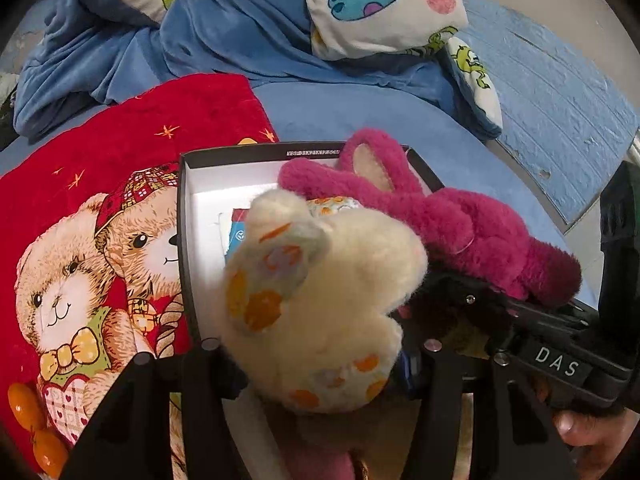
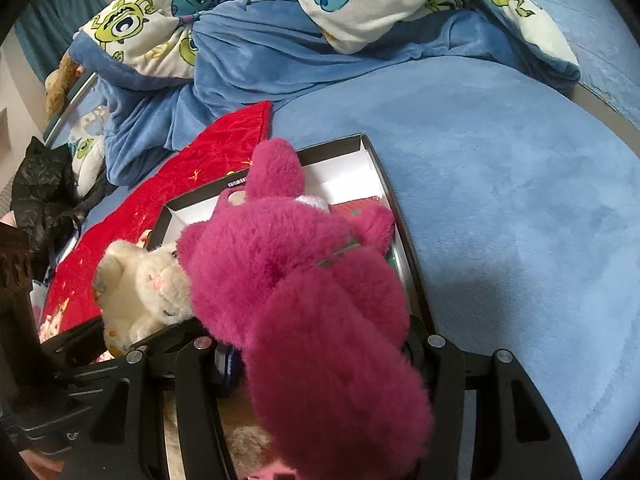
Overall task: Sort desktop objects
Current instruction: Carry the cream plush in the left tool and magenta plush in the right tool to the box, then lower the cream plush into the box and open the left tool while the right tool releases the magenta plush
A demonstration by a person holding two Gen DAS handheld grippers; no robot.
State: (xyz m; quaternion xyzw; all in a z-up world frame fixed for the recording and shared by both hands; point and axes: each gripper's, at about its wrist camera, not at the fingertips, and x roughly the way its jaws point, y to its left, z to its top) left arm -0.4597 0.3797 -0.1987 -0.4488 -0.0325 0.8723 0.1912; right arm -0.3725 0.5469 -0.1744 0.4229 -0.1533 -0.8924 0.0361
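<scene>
My left gripper (image 1: 320, 364) is shut on a cream plush toy (image 1: 320, 292) with orange patches and holds it over the black box (image 1: 192, 160) with a white inside. My right gripper (image 2: 316, 360) is shut on a magenta plush bear (image 2: 312, 288) and holds it over the same box (image 2: 372, 148). The magenta bear (image 1: 460, 220) shows to the right of the cream toy in the left wrist view. The cream toy (image 2: 140, 284) shows to the left of the bear in the right wrist view. The box floor holds some flat items, mostly hidden.
The box lies on a blue bed sheet (image 2: 500, 200). A red teddy-bear blanket (image 1: 100, 200) lies left of it. A crumpled blue monster-print quilt (image 1: 240, 20) is behind. A black bag (image 2: 40, 188) sits at the far left. A blue wall (image 1: 560, 100) is at the right.
</scene>
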